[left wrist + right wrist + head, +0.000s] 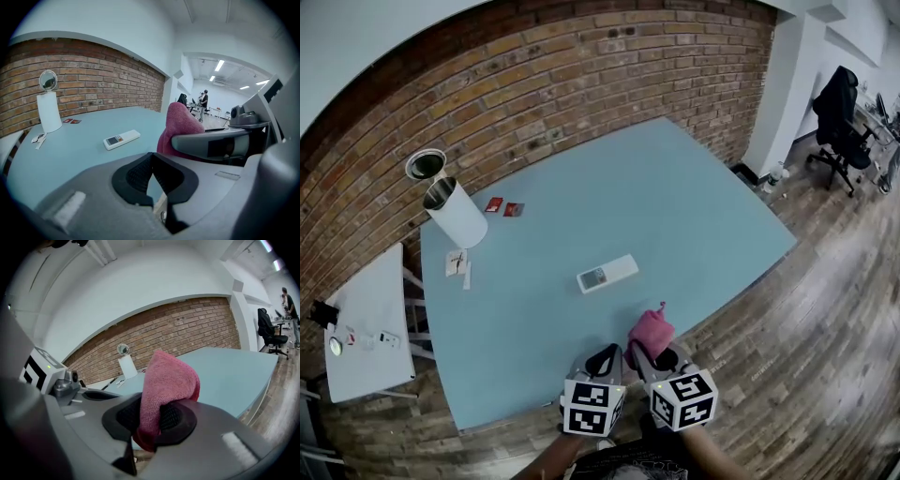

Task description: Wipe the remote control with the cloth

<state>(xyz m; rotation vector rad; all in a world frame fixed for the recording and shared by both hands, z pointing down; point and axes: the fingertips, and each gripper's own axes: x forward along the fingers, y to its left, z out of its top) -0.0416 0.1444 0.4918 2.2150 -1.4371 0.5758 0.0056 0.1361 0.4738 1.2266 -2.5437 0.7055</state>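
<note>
Two grippers show at the near edge in the head view, the left gripper (604, 359) and the right gripper (647, 352), side by side over the table's near side.

We log one container-like item. A white cylinder (459, 217) stands at the far left of the table (694, 197) with a metal-rimmed opening on top, and we cannot tell what is in it.

The remote control (607, 274) is white and oblong, with a small screen toward its left end. It lies flat near the table's middle, beyond both grippers and apart from them. The cloth (651, 330) is pink and bunched, rising from the right gripper.

Two small red items (503, 207) lie just right of the cylinder, and white slips (457, 264) lie on its near side. The table top is pale blue and set against a brick wall (581, 75). Around it we note a wood floor (834, 300), a small white side table (370, 309) at left and a dark office chair (839, 108) at far right.

Left gripper view: the jaws are closed together with nothing between the pads. The remote lies ahead and to the left on the blue top, and the cloth rises just to the right.

Right gripper view: the jaws are clamped on the cloth, and a fold of pink terry stands upright above the pads. The cylinder stands beyond, by the brick wall. A person (287, 298) stands far right, among desks.
</note>
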